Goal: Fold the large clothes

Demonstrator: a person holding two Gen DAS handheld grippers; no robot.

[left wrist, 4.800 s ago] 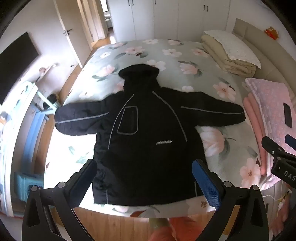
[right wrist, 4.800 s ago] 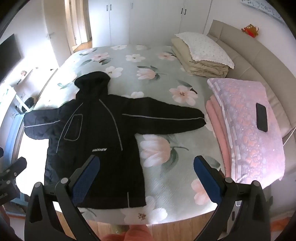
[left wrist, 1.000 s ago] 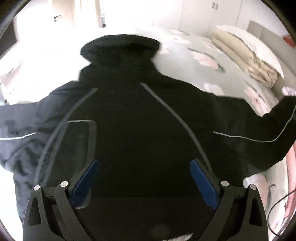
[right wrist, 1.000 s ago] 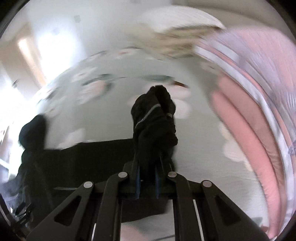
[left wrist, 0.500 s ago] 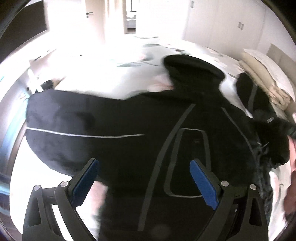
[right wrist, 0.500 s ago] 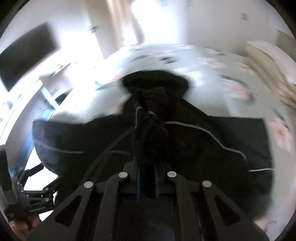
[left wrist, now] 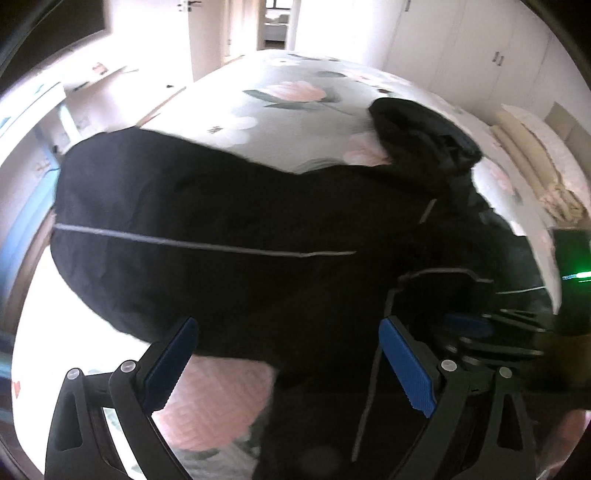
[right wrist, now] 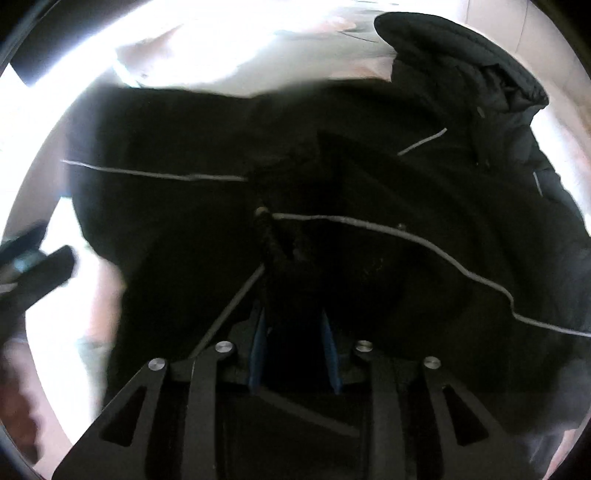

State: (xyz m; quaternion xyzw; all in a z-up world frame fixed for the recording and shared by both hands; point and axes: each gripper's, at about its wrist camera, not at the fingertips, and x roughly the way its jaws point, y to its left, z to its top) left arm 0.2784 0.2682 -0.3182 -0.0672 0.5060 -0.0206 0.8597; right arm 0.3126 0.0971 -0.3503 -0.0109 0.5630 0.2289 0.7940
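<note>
Moved: right sleeve, carried a second ago over the bed, now lies across the jacket's chest.
Left view: left gripper (left wrist: 288, 365) wide, empty, hovering over the jacket (left wrist: 229, 236); left sleeve spread toward the bed (left wrist: 288, 110) edge.
Right view: right gripper (right wrist: 293, 350) jaws opening, narrow; sleeve cuff (right wrist: 284, 254) between the pads, just ahead of them.

Floral bedspread (left wrist: 295, 96); folded cream bedding (left wrist: 532, 155) at right; white wardrobe doors (left wrist: 461, 48); open doorway (left wrist: 275, 22).
</note>
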